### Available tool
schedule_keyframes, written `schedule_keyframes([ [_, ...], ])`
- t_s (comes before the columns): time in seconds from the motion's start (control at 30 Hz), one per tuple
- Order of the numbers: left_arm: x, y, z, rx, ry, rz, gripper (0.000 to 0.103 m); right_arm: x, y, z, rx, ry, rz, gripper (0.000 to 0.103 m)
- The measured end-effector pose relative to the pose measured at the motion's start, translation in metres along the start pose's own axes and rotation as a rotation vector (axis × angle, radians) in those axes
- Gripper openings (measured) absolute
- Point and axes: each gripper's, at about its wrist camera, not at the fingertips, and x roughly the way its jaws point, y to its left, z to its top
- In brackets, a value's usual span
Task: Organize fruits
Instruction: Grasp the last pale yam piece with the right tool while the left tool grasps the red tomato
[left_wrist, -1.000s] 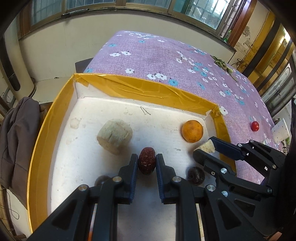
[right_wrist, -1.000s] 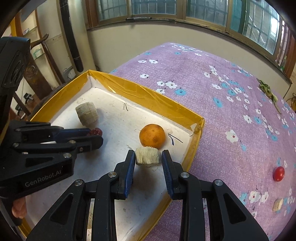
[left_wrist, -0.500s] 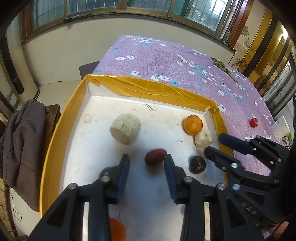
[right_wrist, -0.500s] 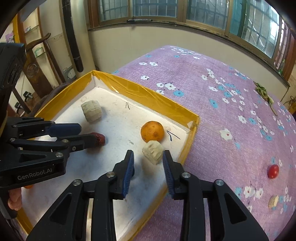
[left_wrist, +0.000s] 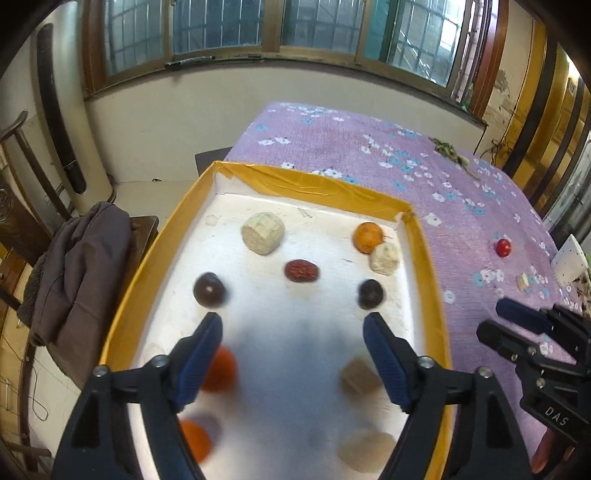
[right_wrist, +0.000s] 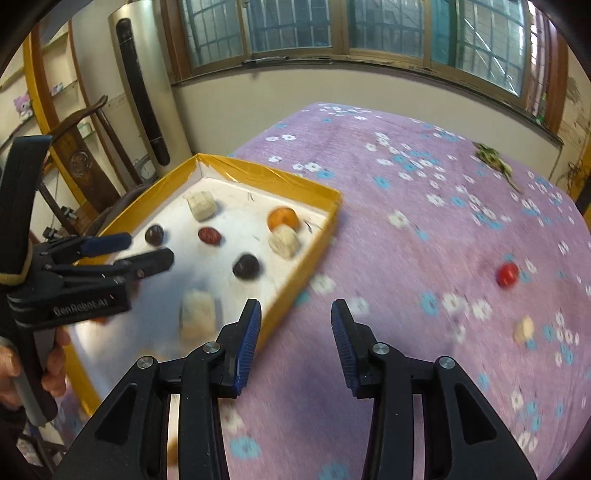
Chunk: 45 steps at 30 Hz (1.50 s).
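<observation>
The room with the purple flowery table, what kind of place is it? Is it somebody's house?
Probably a home, an older living room. The table wears a purple flowered cloth, a wooden chair stands by the wall, a jacket lies draped beside the tray, and barred wooden windows run along the wall.

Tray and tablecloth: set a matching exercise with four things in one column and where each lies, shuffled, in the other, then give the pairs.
1. red date
2. orange
3. small red fruit
4. left gripper

A. on the purple cloth, outside the tray
B. near the tray's far right corner, beside a pale chunk
C. open, empty, over the tray
D. mid-tray, between two dark round fruits

Pairs: 1-D, 2-B, 3-A, 4-C
</observation>
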Motion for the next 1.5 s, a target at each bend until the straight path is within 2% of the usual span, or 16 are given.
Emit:
schedule_keyframes([
  [0.17,-0.013,-0.031,-0.007,0.02,-0.023,-0.003,0.091,-0.021,-0.029,-0.024,0.043,0.004,-0.024,0.039],
  [0.4,-0.022,-0.08,-0.011,0.076,-0.026,-0.022,0.092,-0.049,-0.079,-0.051,0.13,-0.015,-0.071,0.042],
  [0.53,-0.024,-0.105,-0.012,0.095,-0.014,-0.046,0.093,-0.061,-0.117,-0.059,0.197,-0.039,-0.106,0.055],
  [0.6,-0.023,-0.116,-0.014,0.106,-0.009,-0.054,0.093,-0.063,-0.143,-0.059,0.237,-0.052,-0.123,0.055],
  [0.8,-0.011,-0.149,-0.016,0.153,0.033,-0.052,0.094,-0.038,-0.198,-0.046,0.309,-0.025,-0.117,0.055],
  [1.0,0.001,-0.174,-0.013,0.196,0.059,-0.037,0.094,-0.003,-0.212,-0.036,0.26,0.01,-0.12,0.055],
  [1.13,0.007,-0.187,-0.006,0.214,0.057,-0.044,0.094,0.012,-0.215,-0.033,0.237,0.023,-0.083,0.046],
  [1.2,0.011,-0.195,-0.001,0.229,0.052,-0.042,0.094,0.018,-0.215,-0.033,0.208,0.026,-0.084,0.037],
  [1.23,0.013,-0.199,0.001,0.236,0.052,-0.043,0.094,0.02,-0.215,-0.033,0.199,0.027,-0.087,0.029],
  [1.27,0.016,-0.203,0.004,0.243,0.053,-0.044,0.094,0.019,-0.216,-0.032,0.189,0.017,-0.085,0.026],
  [1.33,0.024,-0.214,0.01,0.256,0.059,-0.05,0.094,0.02,-0.217,-0.031,0.183,0.012,-0.077,0.023],
  [1.5,0.049,-0.246,0.023,0.292,0.073,-0.103,0.094,0.005,-0.224,-0.036,0.18,-0.009,-0.063,0.023],
])
